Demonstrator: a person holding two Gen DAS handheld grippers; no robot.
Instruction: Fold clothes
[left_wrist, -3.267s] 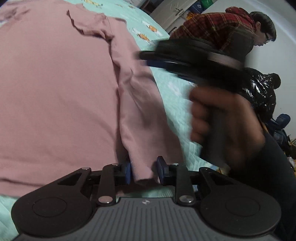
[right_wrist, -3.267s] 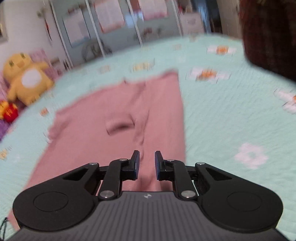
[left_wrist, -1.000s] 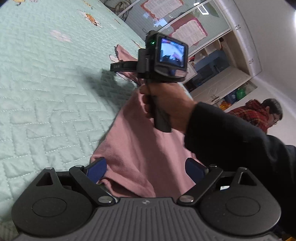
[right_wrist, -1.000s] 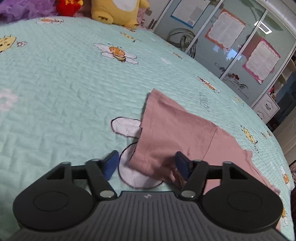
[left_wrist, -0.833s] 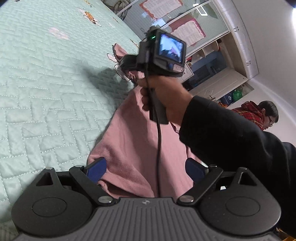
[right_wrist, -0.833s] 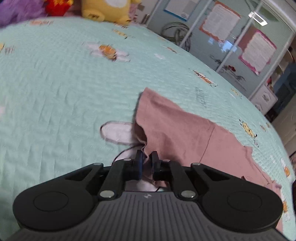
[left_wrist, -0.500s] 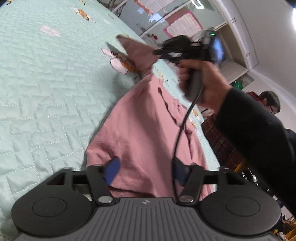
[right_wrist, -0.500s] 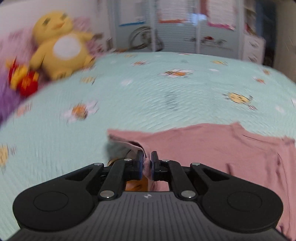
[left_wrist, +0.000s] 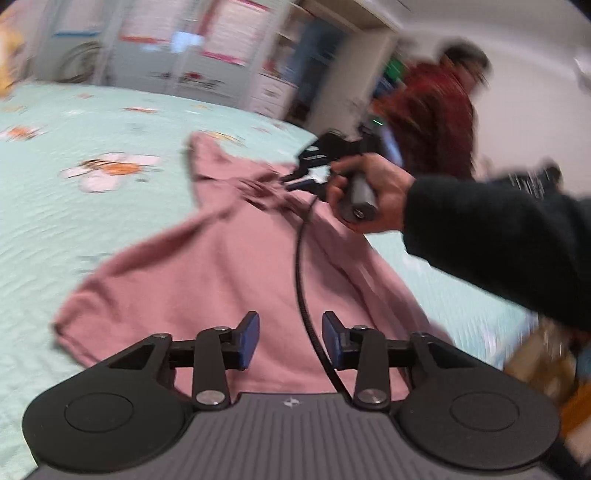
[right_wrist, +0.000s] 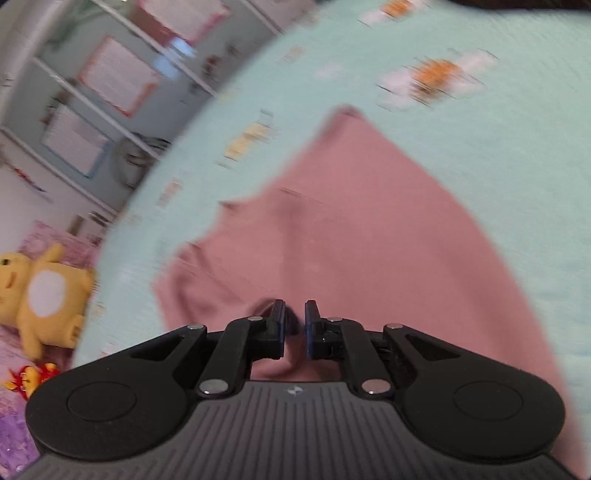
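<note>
Nearest you, your left tongs (left_wrist: 290, 339) stand part-way spread over the near hem of the pink shirt (left_wrist: 221, 273), having just been narrowing; cloth lies under the gap and the black cable (left_wrist: 301, 280) runs through it, but the blue pads press on nothing. Your right tongs (right_wrist: 294, 326) are nearly pressed together, the gap having just widened a touch, with a fold of the shirt (right_wrist: 354, 236) bunched between them; the blur leaves it unclear whether the pads really bite, though in the left view cloth is drawn up toward their tip (left_wrist: 295, 179), so they look to be pinching a corner. Further out, the shirt lies on the mint bedspread (left_wrist: 74, 206), one far corner peaked up and the body rumpled, not squared. Judged from that, you are early to midway: one fold is in hand (the lifted edge is not yet laid down), and the smoothing and the remaining folds are all left
</note>
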